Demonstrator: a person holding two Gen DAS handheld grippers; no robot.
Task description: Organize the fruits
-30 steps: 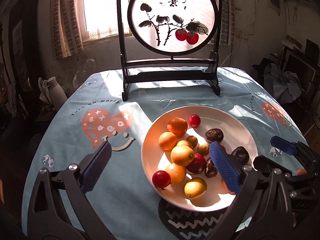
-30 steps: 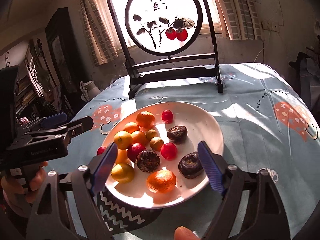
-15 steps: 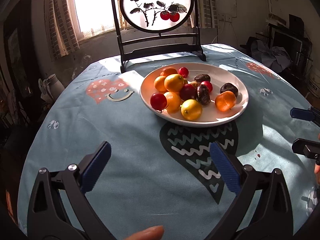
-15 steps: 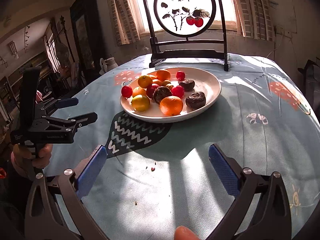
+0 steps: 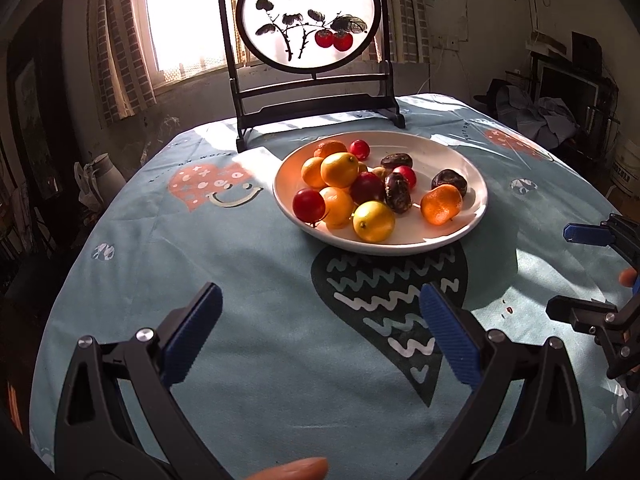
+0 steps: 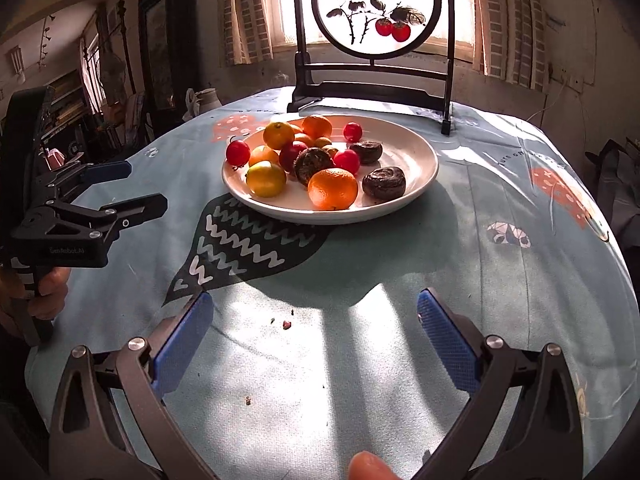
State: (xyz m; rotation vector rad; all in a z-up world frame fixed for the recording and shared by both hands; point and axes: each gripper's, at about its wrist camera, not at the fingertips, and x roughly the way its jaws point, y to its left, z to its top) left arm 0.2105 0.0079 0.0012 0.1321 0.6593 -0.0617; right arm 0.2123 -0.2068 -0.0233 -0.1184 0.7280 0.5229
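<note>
White and shallow, the plate [image 5: 476,216] sits a little above the middle of both frames on a pale blue tablecloth [image 5: 260,320], its near rim over a dark heart print with wavy lines [image 5: 384,300]. All the fruit lies on the plate: in the left wrist view a yellow lemon [image 5: 373,221] at the near edge, a red cherry tomato [image 5: 308,205] at the left rim, a mandarin [image 5: 441,209] to the right, dark wrinkled dates [image 5: 397,197] in the middle, and more oranges [image 5: 339,169] heaped behind. Behind the plate, at the top centre, stands a round painted screen [image 5: 308,20] in a dark wooden frame, backlit by the window [image 5: 180,12]. The left gripper [image 5: 320,334] fills the bottom of its own frame, its blue pads [image 5: 192,334] spread wide over bare cloth with nothing between them; it also shows at the left edge of the right wrist view, held by a hand [image 6: 46,290]. The right gripper [image 6: 314,338] is likewise gaping and empty at the bottom of its frame, above a sunlit patch of cloth with a few crumbs [image 6: 286,324]. Both stay well short of the plate. A fingertip [image 6: 370,466] pokes in at the bottom edge.
</note>
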